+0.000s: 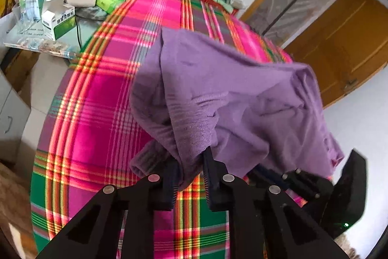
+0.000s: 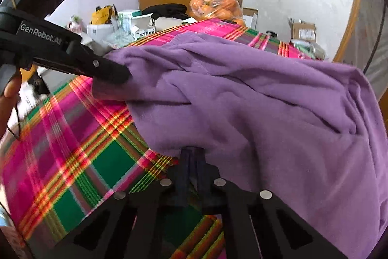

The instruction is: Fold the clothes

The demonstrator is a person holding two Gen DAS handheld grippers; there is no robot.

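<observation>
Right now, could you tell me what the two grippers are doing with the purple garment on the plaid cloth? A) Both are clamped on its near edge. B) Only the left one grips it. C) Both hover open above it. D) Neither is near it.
A: the left gripper pinches a fold of the purple garment, and the right gripper is closed on its edge over the plaid cloth.
</observation>
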